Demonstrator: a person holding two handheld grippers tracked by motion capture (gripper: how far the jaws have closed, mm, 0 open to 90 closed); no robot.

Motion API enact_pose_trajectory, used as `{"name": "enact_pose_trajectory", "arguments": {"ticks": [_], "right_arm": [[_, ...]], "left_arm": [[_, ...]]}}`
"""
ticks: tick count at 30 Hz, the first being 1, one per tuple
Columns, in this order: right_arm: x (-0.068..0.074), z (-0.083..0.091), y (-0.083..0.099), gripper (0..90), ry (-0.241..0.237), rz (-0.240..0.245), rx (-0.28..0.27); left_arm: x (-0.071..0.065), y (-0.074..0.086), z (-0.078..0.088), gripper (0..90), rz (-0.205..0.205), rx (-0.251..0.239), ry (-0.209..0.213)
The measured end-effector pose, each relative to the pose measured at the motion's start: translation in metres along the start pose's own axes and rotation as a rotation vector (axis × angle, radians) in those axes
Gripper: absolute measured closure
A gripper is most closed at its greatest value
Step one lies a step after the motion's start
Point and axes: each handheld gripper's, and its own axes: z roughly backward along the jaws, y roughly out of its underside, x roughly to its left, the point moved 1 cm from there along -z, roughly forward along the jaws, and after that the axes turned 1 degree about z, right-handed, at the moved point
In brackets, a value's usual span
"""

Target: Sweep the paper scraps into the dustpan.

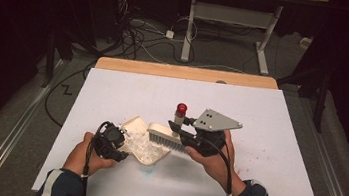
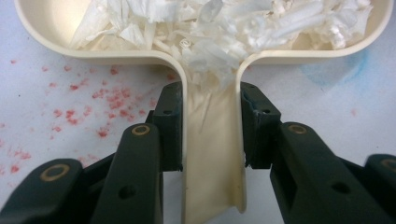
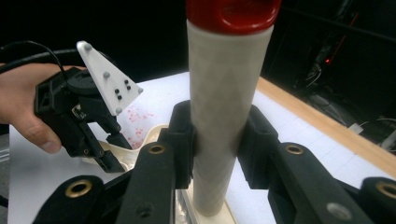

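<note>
The left gripper [image 2: 211,135] is clamping the dustpan's [image 2: 51,32] stiff, light plastic handle between its jaws, with loose paper scraps [image 2: 219,28] just beyond them. The right gripper [image 3: 217,140] is squeezing the brush's [image 1: 163,136] rigid handle mid-shaft, a sound hold.

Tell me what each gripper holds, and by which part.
Left gripper: shut on the cream plastic dustpan, by its handle. Right gripper: shut on the white brush with a red-capped handle, by that handle.
</note>
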Motion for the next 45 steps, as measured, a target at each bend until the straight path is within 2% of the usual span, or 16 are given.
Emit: {"name": "enact_pose_trajectory", "arguments": {"ticks": [2, 13, 21, 25, 26, 30, 32, 33, 34, 35, 36, 37, 41, 45], "right_arm": [[-0.002, 0.005, -0.002, 70.4, 0.021, 0.002, -0.004], [-0.012, 0.017, 0.008, 70.4, 0.045, 0.005, 0.027], [-0.021, 0.024, 0.014, 70.4, 0.066, -0.017, 0.035], [-0.03, 0.017, 0.02, 70.4, 0.163, 0.009, 0.065], [-0.031, 0.013, 0.022, 70.4, 0.166, 0.003, 0.07], [-0.027, 0.001, 0.026, 70.4, 0.163, 0.016, 0.091], [-0.02, -0.007, 0.027, 70.4, 0.133, 0.02, 0.101], [-0.02, -0.007, 0.027, 70.4, 0.133, 0.02, 0.101], [-0.013, -0.008, 0.026, 70.4, 0.112, 0.027, 0.104], [-0.009, -0.007, 0.024, 70.4, 0.093, 0.027, 0.1], [-0.009, -0.007, 0.024, 70.4, 0.093, 0.027, 0.1], [-0.002, -0.006, 0.022, 70.4, 0.047, 0.02, 0.096], [0.004, -0.001, 0.018, 70.4, 0.046, 0.036, 0.08], [-0.002, 0.009, 0.013, 70.4, 0.046, 0.016, 0.043]], "left_arm": [[0.0, -0.001, -0.001, 63.3, 0.002, 0.0, -0.001], [0.002, -0.006, -0.003, 63.3, 0.018, -0.013, -0.009], [0.002, -0.008, -0.005, 63.3, 0.026, -0.006, -0.016], [0.001, -0.008, -0.005, 63.3, 0.014, 0.007, -0.023], [0.0, -0.009, -0.005, 63.3, 0.012, 0.009, -0.025], [-0.003, -0.009, -0.005, 63.3, -0.011, 0.031, -0.035], [-0.004, -0.01, -0.004, 63.3, -0.021, 0.033, -0.039], [-0.004, -0.009, -0.004, 63.3, -0.019, 0.03, -0.039], [-0.004, -0.009, -0.004, 63.4, -0.017, 0.029, -0.037], [-0.004, -0.009, -0.004, 63.3, -0.016, 0.028, -0.036], [-0.003, -0.009, -0.004, 63.3, -0.014, 0.029, -0.034], [-0.003, -0.008, -0.005, 63.3, -0.018, 0.03, -0.036], [-0.003, -0.007, -0.006, 63.3, -0.007, 0.031, -0.032], [-0.003, -0.007, -0.006, 63.4, -0.01, 0.031, -0.032]]}}
